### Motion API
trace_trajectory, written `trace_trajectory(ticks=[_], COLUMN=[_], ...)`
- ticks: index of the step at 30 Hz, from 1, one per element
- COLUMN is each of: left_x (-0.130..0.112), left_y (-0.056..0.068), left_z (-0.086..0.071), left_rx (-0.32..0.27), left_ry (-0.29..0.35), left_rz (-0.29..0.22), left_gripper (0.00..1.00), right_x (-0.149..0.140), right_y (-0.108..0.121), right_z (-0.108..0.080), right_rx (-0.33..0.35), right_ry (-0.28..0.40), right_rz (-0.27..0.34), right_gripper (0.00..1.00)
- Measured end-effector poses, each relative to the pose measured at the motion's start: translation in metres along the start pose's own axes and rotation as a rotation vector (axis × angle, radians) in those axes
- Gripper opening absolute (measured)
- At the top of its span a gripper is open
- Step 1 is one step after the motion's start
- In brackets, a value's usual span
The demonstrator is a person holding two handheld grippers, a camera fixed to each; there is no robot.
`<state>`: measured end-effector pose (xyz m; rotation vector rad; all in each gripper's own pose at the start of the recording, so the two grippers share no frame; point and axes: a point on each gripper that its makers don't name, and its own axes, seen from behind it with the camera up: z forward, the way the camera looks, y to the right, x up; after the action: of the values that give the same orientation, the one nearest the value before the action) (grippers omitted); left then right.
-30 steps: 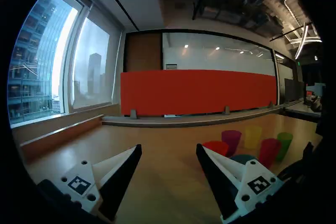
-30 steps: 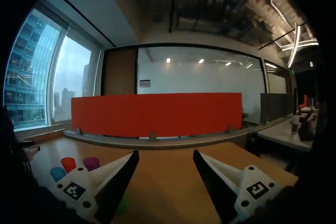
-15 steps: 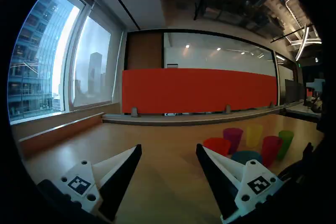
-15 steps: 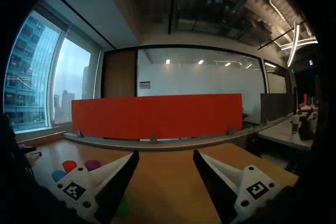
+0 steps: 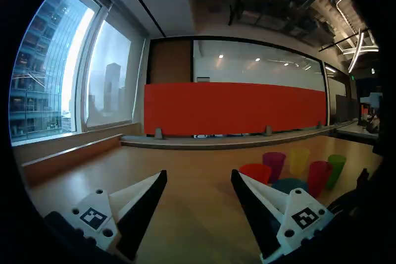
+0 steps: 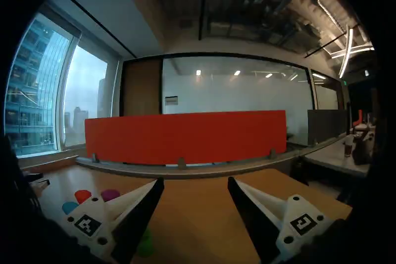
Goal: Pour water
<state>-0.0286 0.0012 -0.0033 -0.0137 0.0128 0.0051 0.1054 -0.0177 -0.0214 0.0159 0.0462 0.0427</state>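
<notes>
Nearest the lens, left gripper (image 5: 198, 172): its two white fingers are standing spread wide apart, hovering over the light wooden tabletop (image 5: 198, 204) and gripping nothing.
Just right of its right finger, teal plastic cup (image 5: 289, 184): it is sitting low, partly hidden behind that finger.
Beside that, red plastic cup (image 5: 255, 171): it is standing upright close to the teal one; whether they are touching, I cannot tell.
Farther right, dark pink plastic cup (image 5: 319, 177): it is standing upright, with the green plastic cup (image 5: 336, 166) peeking out just behind it.
Beyond those, purple plastic cup (image 5: 273, 161) and yellow plastic cup (image 5: 298, 159): they are standing side by side.
Far ahead, long orange divider panel (image 5: 232, 108): it is running along the tabletop's far edge.
Right gripper (image 6: 195, 181): its fingers are likewise standing spread apart above the tabletop, holding nothing.
Left of the right gripper's left finger: the teal, red and purple cups are showing just past it, and the green one is peeking out beneath it.
</notes>
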Motion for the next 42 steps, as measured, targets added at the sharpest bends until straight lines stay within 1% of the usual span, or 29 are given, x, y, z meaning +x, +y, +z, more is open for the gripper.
trace_trajectory(ticks=[6,12,18,21,27,30,33,36,39,42], left_x=[0.001,0.000,0.000,0.000,0.000,0.001,0.001,0.001,0.001,0.001], left_y=[0.001,0.001,0.001,0.001,0.001,0.001,0.001,0.001,0.001,0.002], left_z=[0.000,0.000,0.001,0.001,0.001,0.001,0.001,0.001,0.000,0.001], left_rx=[-0.001,-0.001,-0.001,-0.001,-0.001,-0.001,-0.001,0.000,-0.001,-0.001], left_ry=[-0.001,-0.001,0.000,-0.001,-0.001,0.000,0.000,-0.001,-0.001,-0.001], left_rz=[0.003,0.003,0.004,0.004,0.004,0.004,0.004,0.004,0.004,0.004], left_gripper=[0.96,0.96,0.96,0.96,0.96,0.96,0.96,0.97,0.97,0.96], right_x=[-0.003,-0.003,-0.004,-0.007,-0.012,-0.017,-0.023,-0.030,-0.036,-0.045], right_y=[-0.001,0.000,-0.001,-0.001,0.001,0.002,0.004,0.009,0.012,0.011], right_z=[-0.002,-0.002,-0.003,-0.004,-0.003,-0.002,-0.001,0.003,0.008,0.010], right_rx=[0.008,0.015,0.039,0.051,0.055,0.056,0.049,0.027,0.004,-0.002], right_ry=[-0.003,0.010,0.020,0.020,0.032,0.026,0.017,0.008,0.001,-0.001], right_rz=[-0.004,-0.008,-0.011,-0.017,-0.022,-0.020,-0.023,-0.022,-0.013,-0.005], right_gripper=[1.00,1.00,1.00,1.00,1.00,1.00,1.00,1.00,1.00,1.00])
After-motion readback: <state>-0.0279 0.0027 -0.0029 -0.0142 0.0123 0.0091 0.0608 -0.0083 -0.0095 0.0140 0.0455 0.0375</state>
